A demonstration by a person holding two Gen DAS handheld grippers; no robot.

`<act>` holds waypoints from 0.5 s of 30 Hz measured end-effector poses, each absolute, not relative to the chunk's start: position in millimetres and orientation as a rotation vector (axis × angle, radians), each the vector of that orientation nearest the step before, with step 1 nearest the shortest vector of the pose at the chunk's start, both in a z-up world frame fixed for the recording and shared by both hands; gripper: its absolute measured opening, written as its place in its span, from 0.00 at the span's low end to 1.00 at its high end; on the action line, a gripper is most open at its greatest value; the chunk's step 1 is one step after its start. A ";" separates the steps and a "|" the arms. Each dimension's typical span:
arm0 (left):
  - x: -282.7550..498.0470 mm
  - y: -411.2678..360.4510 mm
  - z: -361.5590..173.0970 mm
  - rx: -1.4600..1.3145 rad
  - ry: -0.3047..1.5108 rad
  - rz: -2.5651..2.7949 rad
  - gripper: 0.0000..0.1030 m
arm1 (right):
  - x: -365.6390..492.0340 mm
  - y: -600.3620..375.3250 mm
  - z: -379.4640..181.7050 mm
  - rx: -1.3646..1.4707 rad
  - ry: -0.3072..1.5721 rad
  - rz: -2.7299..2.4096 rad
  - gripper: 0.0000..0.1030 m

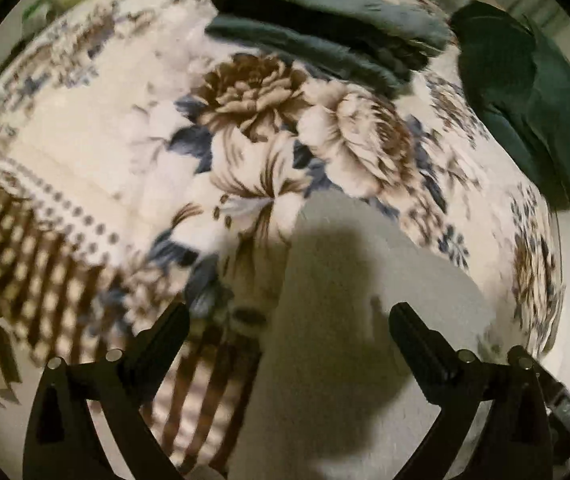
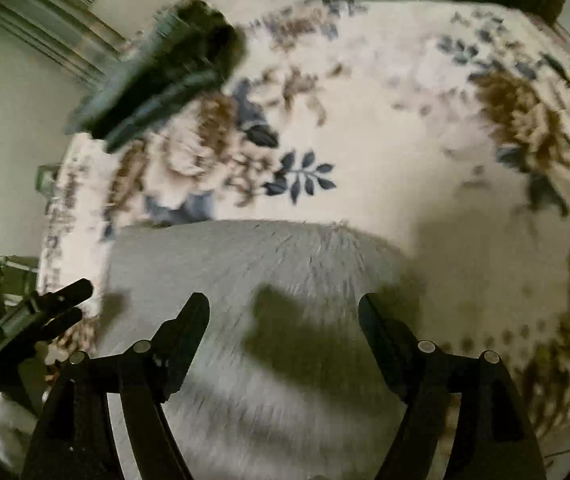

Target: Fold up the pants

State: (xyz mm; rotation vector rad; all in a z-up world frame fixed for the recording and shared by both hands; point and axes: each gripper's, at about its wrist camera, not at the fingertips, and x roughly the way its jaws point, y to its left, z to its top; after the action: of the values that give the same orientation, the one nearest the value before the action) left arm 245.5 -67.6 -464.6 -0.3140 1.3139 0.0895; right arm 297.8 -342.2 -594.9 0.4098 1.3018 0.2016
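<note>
Fuzzy pale grey pants (image 1: 345, 320) lie flat on a floral blanket (image 1: 85, 128); they also show in the right wrist view (image 2: 253, 264). My left gripper (image 1: 289, 316) is open and empty, hovering over the pants' left part. My right gripper (image 2: 283, 308) is open and empty above the pants, whose folded top edge lies just ahead. The left gripper (image 2: 45, 312) shows at the far left of the right wrist view. Both frames are blurred.
A stack of folded grey-green and dark clothes (image 1: 325, 36) lies at the back of the blanket, also in the right wrist view (image 2: 165, 76). A dark green garment (image 1: 533, 108) lies at the right. The blanket's edge drops off at the right (image 1: 557, 280).
</note>
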 end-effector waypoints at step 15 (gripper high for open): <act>184.6 -22.4 -535.9 -0.301 1.454 0.216 1.00 | 190.0 -343.8 -612.7 0.557 1.461 0.249 0.97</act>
State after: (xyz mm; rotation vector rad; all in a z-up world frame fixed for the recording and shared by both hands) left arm 184.6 -22.4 -535.9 -0.3014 1.4542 0.2162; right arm 190.0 -343.8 -612.7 0.5568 1.4611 0.2495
